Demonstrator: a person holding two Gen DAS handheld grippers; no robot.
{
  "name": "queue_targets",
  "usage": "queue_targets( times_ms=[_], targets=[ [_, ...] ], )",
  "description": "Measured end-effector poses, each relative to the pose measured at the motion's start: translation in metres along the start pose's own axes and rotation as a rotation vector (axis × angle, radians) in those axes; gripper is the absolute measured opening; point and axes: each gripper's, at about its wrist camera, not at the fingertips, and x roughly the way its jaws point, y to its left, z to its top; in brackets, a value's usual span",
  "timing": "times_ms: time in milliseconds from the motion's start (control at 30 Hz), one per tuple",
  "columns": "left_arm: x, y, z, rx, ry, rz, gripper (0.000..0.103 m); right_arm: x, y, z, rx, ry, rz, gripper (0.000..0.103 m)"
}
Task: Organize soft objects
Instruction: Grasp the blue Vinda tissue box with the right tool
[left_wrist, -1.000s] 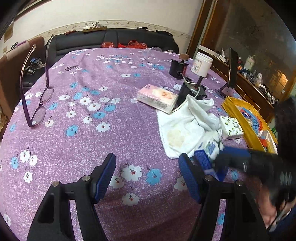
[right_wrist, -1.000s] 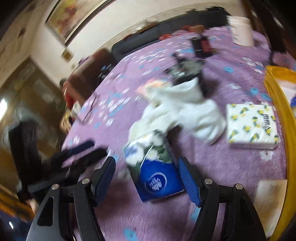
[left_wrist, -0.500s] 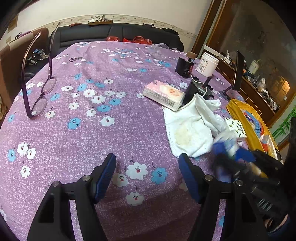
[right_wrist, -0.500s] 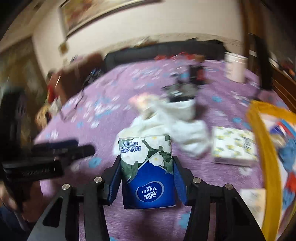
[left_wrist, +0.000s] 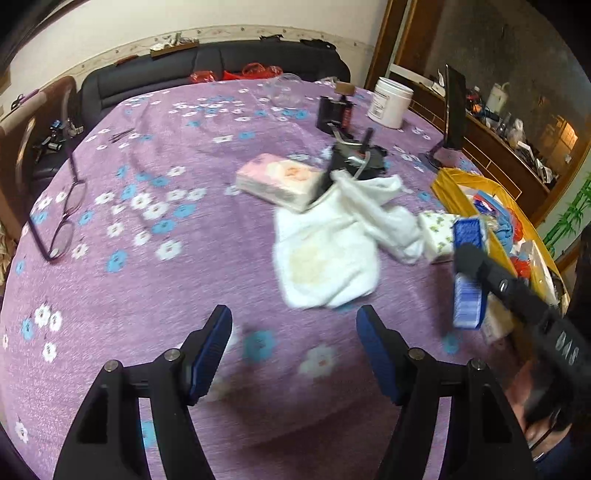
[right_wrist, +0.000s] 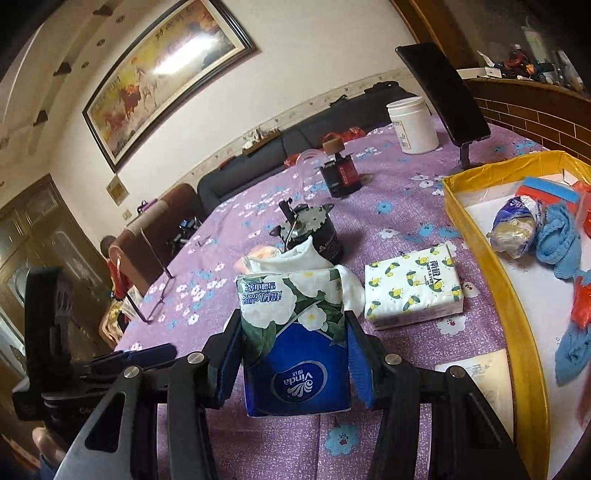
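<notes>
My right gripper (right_wrist: 293, 354) is shut on a blue and white Vinda tissue pack (right_wrist: 295, 339) and holds it above the purple flowered tablecloth (left_wrist: 147, 288). The pack also shows in the left wrist view (left_wrist: 468, 273), beside the yellow bin (right_wrist: 498, 295). A lemon-print tissue pack (right_wrist: 413, 288) lies beyond it. A white towel (left_wrist: 332, 251) and a pink tissue pack (left_wrist: 279, 182) lie mid-table. My left gripper (left_wrist: 293, 339) is open and empty over the table's near part.
The yellow bin holds blue cloths (right_wrist: 557, 247) and a wrapped bundle (right_wrist: 515, 227). A black round device (right_wrist: 314, 232), a black box (right_wrist: 340, 173), a white jar (right_wrist: 415, 125), a phone on a stand (right_wrist: 443, 92) and glasses (left_wrist: 62, 218) stand on the table.
My right gripper closed on the Vinda pack, lifted it and carried it right toward the yellow bin. My left gripper stayed open and shifted slightly.
</notes>
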Motion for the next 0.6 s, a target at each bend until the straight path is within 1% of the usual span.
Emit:
queue_targets(
  times_ms=[100,200,233,267,300,333,367,433,500,533,567,600],
  targets=[
    [0.012,-0.012,0.013,0.010,0.033,0.026,0.069,-0.005,-0.002,-0.001,0.007,-0.019,0.012,0.056],
    [0.038,-0.020,0.027,0.020,0.060,0.055,0.069,-0.007,-0.002,-0.002,0.007,-0.023,0.013,0.056],
    [0.045,-0.021,0.029,0.016,0.066,0.053,0.071,-0.007,-0.003,-0.002,0.009,-0.026,0.016,0.056],
    [0.051,-0.020,0.031,0.006,0.072,0.034,0.071,-0.008,-0.003,-0.002,0.010,-0.026,0.020,0.056],
    [0.054,-0.021,0.032,0.003,0.080,0.023,0.068,-0.008,-0.004,-0.001,0.012,-0.027,0.020,0.056],
    [0.055,-0.022,0.033,0.005,0.075,0.008,0.059,-0.009,-0.004,-0.001,0.014,-0.030,0.018,0.056],
    [0.056,-0.022,0.032,0.008,0.069,-0.015,0.052,-0.009,-0.005,-0.001,0.015,-0.032,0.020,0.056],
    [0.053,-0.021,0.029,0.003,0.084,-0.098,0.026,-0.009,-0.005,-0.002,0.015,-0.031,0.018,0.056],
    [0.047,-0.021,0.024,0.012,0.075,-0.108,0.023,-0.010,-0.005,-0.002,0.016,-0.030,0.016,0.056],
    [0.043,-0.018,0.021,0.016,0.073,-0.122,0.017,-0.010,-0.006,-0.002,0.020,-0.032,0.014,0.056],
    [0.040,-0.016,0.018,0.015,0.076,-0.139,0.014,-0.011,-0.006,-0.002,0.025,-0.035,0.012,0.056],
    [0.033,-0.010,0.011,0.007,0.077,-0.163,0.013,-0.011,-0.007,-0.002,0.027,-0.036,0.012,0.056]
  ],
)
